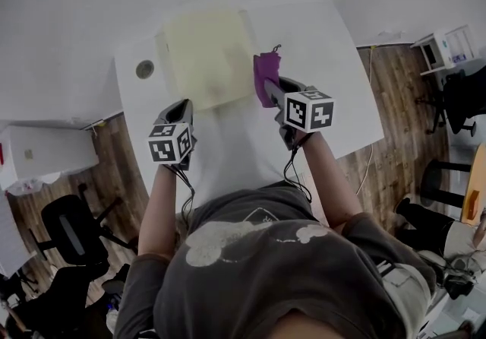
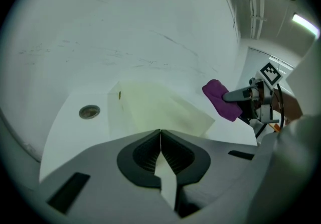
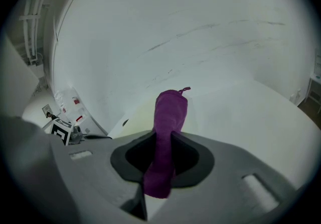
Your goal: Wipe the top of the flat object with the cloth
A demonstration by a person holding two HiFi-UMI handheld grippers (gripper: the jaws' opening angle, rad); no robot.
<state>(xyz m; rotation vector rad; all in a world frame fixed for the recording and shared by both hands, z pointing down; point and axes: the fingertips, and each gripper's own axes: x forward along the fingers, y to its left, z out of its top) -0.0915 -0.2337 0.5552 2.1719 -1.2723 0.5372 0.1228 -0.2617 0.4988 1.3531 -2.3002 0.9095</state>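
Observation:
A pale yellow flat board lies on the white table, toward its far side; it also shows as the board ahead of the left jaws. My right gripper is shut on a purple cloth, held just off the board's right edge. The cloth sticks up between the right jaws and hangs below them. From the left gripper view the cloth hangs at the board's right. My left gripper is shut and empty, near the board's front left corner.
A round cable hole sits in the table left of the board. White wall runs behind the table. Office chairs stand on the wooden floor at left, and a white box lies beside them.

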